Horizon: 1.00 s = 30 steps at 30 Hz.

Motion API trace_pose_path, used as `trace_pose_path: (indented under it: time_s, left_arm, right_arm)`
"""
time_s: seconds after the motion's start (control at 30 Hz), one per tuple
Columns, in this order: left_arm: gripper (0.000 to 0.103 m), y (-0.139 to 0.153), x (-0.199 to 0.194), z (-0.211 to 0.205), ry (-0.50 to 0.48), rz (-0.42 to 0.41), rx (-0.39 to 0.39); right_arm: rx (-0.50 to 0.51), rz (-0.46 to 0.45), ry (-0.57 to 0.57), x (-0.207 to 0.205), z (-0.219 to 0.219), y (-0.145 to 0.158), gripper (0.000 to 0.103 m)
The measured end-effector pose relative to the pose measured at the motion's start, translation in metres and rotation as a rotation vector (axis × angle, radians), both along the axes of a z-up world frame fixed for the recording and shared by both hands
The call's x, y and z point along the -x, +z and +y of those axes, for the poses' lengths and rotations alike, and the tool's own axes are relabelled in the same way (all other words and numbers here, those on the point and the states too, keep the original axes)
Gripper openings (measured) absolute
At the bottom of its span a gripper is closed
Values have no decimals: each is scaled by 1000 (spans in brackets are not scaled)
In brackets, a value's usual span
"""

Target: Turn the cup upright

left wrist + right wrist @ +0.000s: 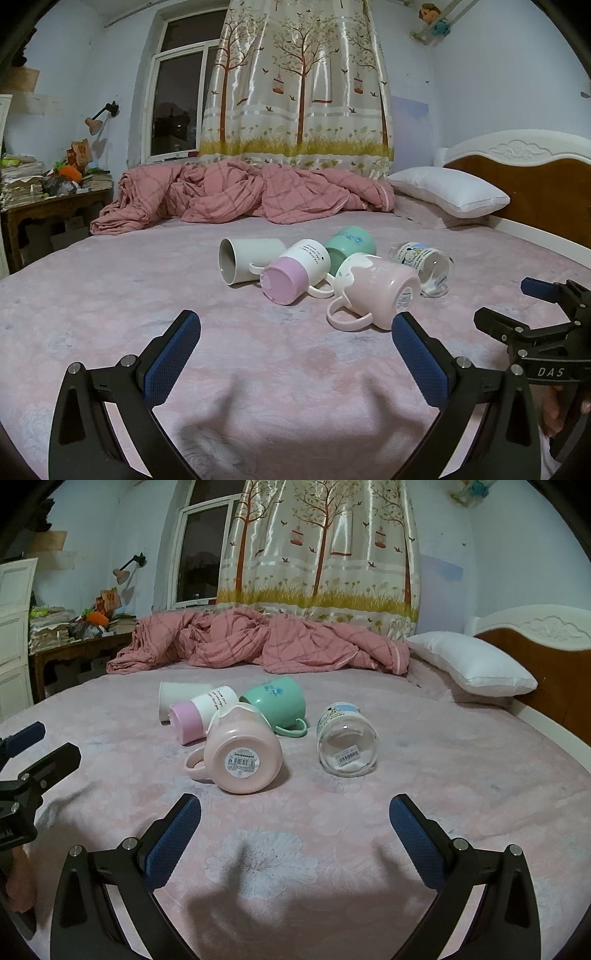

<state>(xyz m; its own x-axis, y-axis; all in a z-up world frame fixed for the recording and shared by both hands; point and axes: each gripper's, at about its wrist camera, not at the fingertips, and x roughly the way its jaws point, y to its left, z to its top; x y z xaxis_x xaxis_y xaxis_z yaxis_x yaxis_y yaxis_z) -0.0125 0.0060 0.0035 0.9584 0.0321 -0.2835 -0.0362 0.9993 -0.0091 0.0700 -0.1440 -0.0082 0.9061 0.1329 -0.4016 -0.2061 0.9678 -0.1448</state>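
Observation:
Several cups lie on their sides in a cluster on the pink bed sheet (258, 369): a white mug (245, 264), a purple-and-white mug (293, 271), a green mug (349, 245), a pink mug (376, 290) and a clear glass cup (424, 267). In the right wrist view the pink mug (240, 755) shows its labelled bottom, with the glass cup (347, 740) to its right and the green mug (277, 701) behind. My left gripper (295, 332) is open and empty, short of the cups. My right gripper (295, 812) is open and empty, short of the pink mug and glass cup.
A crumpled pink quilt (240, 195) lies across the far side of the bed. A white pillow (450, 190) and wooden headboard (524, 173) are at the right. A cluttered side table (51, 192) stands at the left. The right gripper's body (535, 325) shows at the left view's right edge.

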Motion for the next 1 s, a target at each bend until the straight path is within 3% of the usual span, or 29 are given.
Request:
trace_pose_path:
  time_s: [1.0]
  left_arm:
    - [103,-1,-2,-1,9,13,-4]
  right_arm:
    - [47,18,-10,-5,-1,0,103]
